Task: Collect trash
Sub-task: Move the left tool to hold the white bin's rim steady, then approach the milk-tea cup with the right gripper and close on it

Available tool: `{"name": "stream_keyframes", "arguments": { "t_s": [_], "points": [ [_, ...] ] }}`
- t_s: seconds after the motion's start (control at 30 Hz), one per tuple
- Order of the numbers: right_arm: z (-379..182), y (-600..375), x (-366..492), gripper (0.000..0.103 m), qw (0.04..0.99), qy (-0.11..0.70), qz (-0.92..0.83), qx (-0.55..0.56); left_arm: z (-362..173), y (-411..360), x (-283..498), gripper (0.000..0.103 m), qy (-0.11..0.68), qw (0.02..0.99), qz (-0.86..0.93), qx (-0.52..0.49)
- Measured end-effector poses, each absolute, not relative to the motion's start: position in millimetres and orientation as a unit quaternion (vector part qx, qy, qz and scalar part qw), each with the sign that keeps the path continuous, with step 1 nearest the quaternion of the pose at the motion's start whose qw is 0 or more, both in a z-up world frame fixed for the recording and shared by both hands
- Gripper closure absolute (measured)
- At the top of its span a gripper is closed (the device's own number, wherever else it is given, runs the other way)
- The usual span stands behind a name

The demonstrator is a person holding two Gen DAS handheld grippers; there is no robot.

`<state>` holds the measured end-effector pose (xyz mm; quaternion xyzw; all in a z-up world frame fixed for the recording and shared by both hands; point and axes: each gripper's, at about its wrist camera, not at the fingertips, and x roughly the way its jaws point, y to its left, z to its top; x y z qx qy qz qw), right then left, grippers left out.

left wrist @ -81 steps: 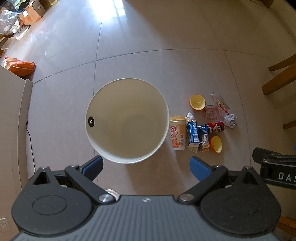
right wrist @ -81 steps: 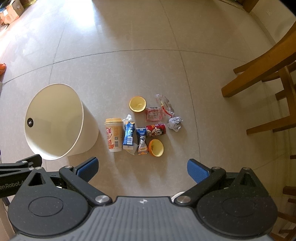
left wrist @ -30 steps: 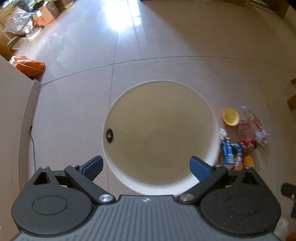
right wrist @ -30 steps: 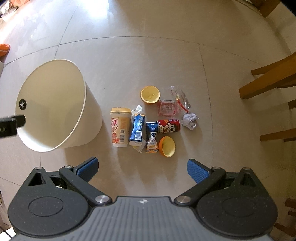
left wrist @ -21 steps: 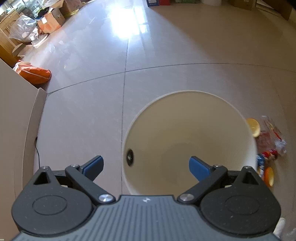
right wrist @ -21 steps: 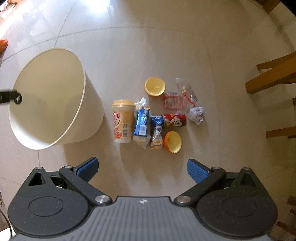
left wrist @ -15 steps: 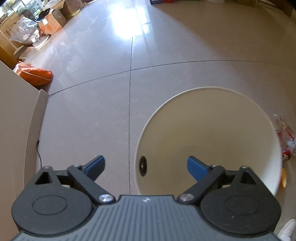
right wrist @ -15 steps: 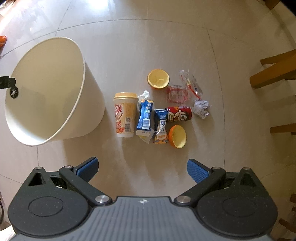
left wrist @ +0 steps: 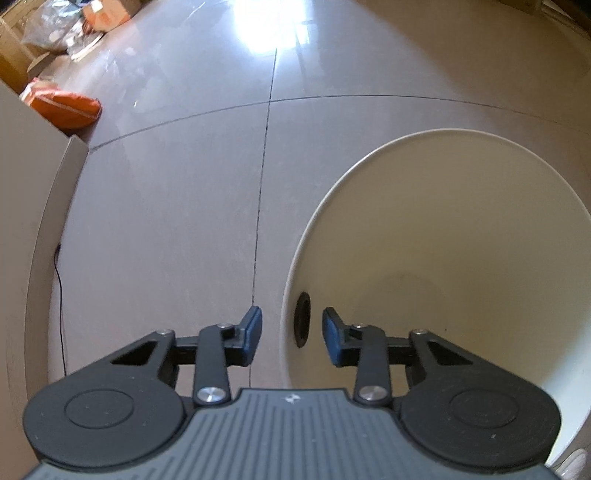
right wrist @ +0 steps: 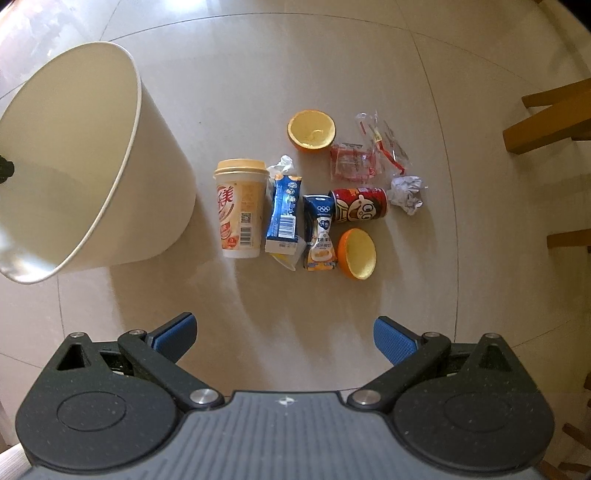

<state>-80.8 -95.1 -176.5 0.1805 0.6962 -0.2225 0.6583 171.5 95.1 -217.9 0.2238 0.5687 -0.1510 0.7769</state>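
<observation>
A big cream waste bin point(left wrist: 461, 240) stands on the tiled floor, its inside bare. My left gripper point(left wrist: 291, 328) straddles the bin's near rim: one blue pad is outside the wall, the other inside, and a small gap shows on each side. In the right wrist view the bin point(right wrist: 74, 166) is at the left. Beside it lies the trash: a milk tea cup point(right wrist: 240, 210), a blue carton point(right wrist: 283, 214), a small pouch point(right wrist: 320, 236), a red can point(right wrist: 360, 205), two orange peel halves point(right wrist: 312, 133), crumpled paper point(right wrist: 406, 192) and clear wrappers point(right wrist: 369, 155). My right gripper point(right wrist: 284, 332) hangs open above the floor, nearer than the pile.
Wooden chair legs point(right wrist: 550, 114) stand right of the trash. An orange bag point(left wrist: 62, 107), boxes point(left wrist: 107, 9) and plastic bags sit at the far left. A beige panel point(left wrist: 26, 184) with a thin cable point(left wrist: 59, 295) runs along the left side.
My left gripper moved left and down onto the bin's near rim, and its jaws narrowed around the wall. My right gripper came lower over the trash pile and stayed open.
</observation>
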Motion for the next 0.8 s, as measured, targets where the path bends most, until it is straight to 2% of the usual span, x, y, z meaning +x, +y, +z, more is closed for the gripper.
{"name": "stream_keyframes", "arguments": {
  "t_s": [0.2,0.8],
  "points": [
    [-180,-97,-78,0.0,0.657,0.696,-0.223,0.183,-223,102,180,0.088,0.572,0.776,-0.158,0.212],
    [-187,-103,-85,0.0,0.656,0.697,-0.223,0.184,-226,100,225,0.088,0.606,0.738,-0.188,0.229]
  ]
}}
